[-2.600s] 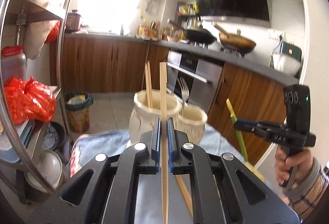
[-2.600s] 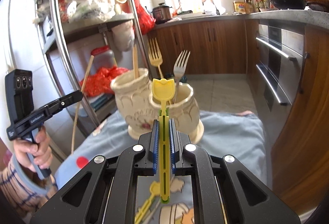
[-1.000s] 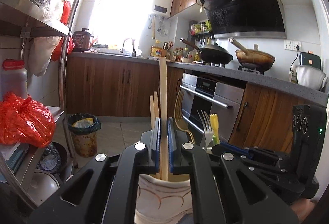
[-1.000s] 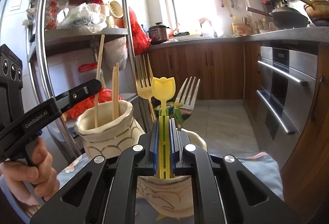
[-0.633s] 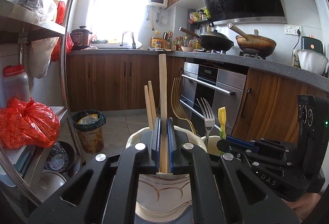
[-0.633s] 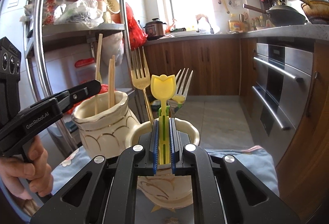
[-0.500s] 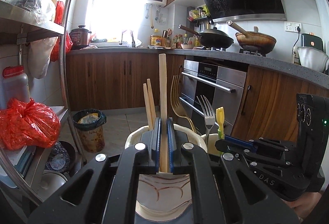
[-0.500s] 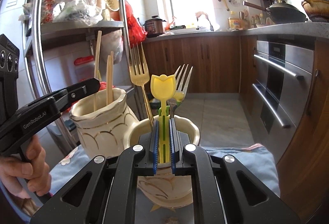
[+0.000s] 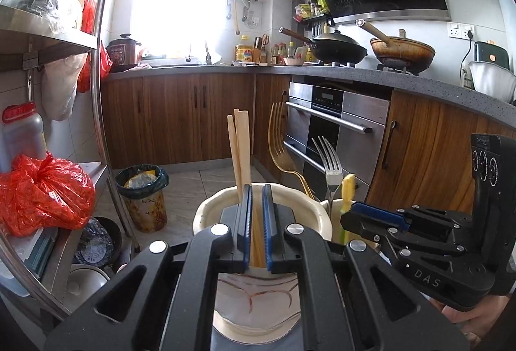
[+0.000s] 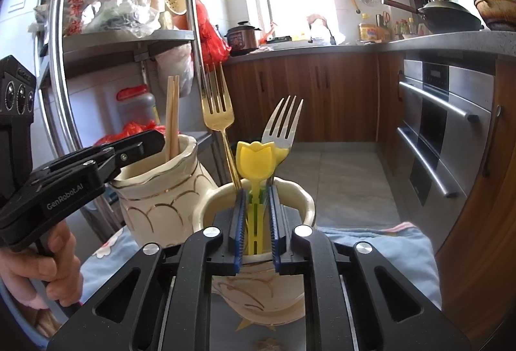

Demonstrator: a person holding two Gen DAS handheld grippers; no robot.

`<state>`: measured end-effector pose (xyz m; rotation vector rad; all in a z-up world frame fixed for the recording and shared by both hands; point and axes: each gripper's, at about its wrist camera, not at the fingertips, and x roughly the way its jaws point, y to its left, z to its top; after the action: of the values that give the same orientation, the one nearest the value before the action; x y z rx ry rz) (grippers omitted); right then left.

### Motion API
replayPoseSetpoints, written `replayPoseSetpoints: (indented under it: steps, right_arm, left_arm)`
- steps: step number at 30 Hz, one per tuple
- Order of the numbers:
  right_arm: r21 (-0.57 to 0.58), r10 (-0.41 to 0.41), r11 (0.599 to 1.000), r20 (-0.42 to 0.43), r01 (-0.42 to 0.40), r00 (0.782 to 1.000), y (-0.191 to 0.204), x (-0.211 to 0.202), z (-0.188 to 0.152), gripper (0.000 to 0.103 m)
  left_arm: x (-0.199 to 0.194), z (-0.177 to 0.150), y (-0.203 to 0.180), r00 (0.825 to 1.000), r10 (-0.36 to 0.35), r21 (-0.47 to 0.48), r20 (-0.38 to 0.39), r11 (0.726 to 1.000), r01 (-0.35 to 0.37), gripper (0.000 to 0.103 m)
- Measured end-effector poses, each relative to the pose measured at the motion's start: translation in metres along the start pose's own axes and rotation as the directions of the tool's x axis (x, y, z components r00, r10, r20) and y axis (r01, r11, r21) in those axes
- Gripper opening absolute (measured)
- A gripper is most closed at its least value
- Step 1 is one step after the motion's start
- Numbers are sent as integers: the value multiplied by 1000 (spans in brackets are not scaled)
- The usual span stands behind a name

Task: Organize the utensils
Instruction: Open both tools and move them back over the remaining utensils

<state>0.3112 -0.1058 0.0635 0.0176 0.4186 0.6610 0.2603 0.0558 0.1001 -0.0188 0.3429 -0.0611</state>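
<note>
My left gripper (image 9: 254, 190) hangs over the taller cream vase (image 9: 206, 212), jaws slightly parted, with wooden chopsticks (image 9: 242, 151) standing loose in the vase between them. My right gripper (image 10: 255, 190) sits over the shorter cream cup (image 10: 306, 206), jaws parted around a yellow tulip-topped utensil (image 10: 254, 162) that stands in the cup. A gold fork (image 10: 217, 112) and a silver fork (image 10: 283, 122) stand in that cup too. The vase with chopsticks (image 10: 172, 112) shows left of it, under the left gripper (image 10: 142, 144).
Both pots stand on a blue cloth (image 10: 387, 241). A steel shelf rack (image 9: 96, 93) with a red bag (image 9: 45, 190) is at left. An oven (image 9: 335, 125) and wood cabinets lie behind. A bin (image 9: 142, 190) sits on the floor.
Both grippers' jaws have parted. The chopstick has dropped down into the vase and the yellow utensil has sunk lower into the cup.
</note>
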Motion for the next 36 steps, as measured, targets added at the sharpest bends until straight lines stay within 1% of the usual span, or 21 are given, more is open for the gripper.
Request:
replayPoseSetpoints:
  steps: [1,3,5,7,9,11,13,16,17,18,19,23,25,27,29,31,33,34,36]
  right_arm:
    - [0,-2,1000,3,2,1000,0,-1,0,21]
    - [4,-5,1000,11,5,1000,-1,-3,0,32]
    - [7,-4,1000,21,4,1000,-1,-5,0,34]
    - [7,-1,1000,30,1,1000,-2,-7,1,36]
    - [5,2,1000,40,-2,999,-2,-10,1,38]
    - [1,3,1000,48,-3,999,-2,-14,1,39]
    - [-7,1,1000,57,-1,998,-2,-18,1,42]
    - [0,-5,1000,70,5,998,-7,-26,1,47]
    - [7,-10,1000,75,10,997,-9,-29,1,52]
    - [14,-14,1000,79,13,997,-11,-31,1,55]
    - [23,-16,1000,83,14,996,-14,-35,0,56]
    - [38,-32,999,95,28,995,-21,-47,-4,67]
    - [40,-40,999,93,36,995,-23,-52,-8,69]
    - [49,-47,998,89,43,995,-24,-57,-14,76]
    - [55,-47,998,82,42,996,-26,-62,-20,79]
    - [59,-50,997,73,46,996,-26,-66,-25,82]
    - [66,-51,997,69,46,996,-27,-70,-29,87]
    - [70,-52,996,66,47,996,-27,-73,-31,88]
    - [82,-70,994,56,65,996,-29,-76,-36,92]
  left_arm:
    - [0,0,0,1000,1,0,1,1000,-1,6]
    - [0,0,0,1000,-3,-5,3,1000,3,9]
    - [-1,0,2,1000,-2,-13,6,1000,2,15]
    - [-3,1,3,1000,-1,-20,12,1000,2,17]
    - [-7,2,4,1000,0,-23,22,1000,1,24]
    - [-12,2,4,999,0,-26,37,1000,1,38]
    - [-17,2,4,999,1,-20,51,1000,0,41]
    - [-26,3,5,998,5,-18,67,1000,-4,51]
    - [-29,3,5,997,10,-20,71,1000,-8,55]
    - [-33,2,6,997,15,-22,77,1000,-13,56]
    - [-37,1,7,997,18,-24,82,1000,-16,57]
    - [-54,-3,8,994,29,-25,104,999,-26,68]
    - [-63,-7,7,993,37,-18,108,999,-35,71]
    - [-70,-13,5,994,40,-11,106,999,-39,72]
    - [-76,-21,4,994,50,-1,98,999,-51,74]
    - [-81,-29,3,995,49,-3,84,999,-49,75]
    - [-86,-37,5,996,48,-8,70,999,-47,75]
    - [-87,-42,5,997,47,-9,59,999,-46,75]
    - [-90,-50,5,998,45,-9,40,999,-44,75]
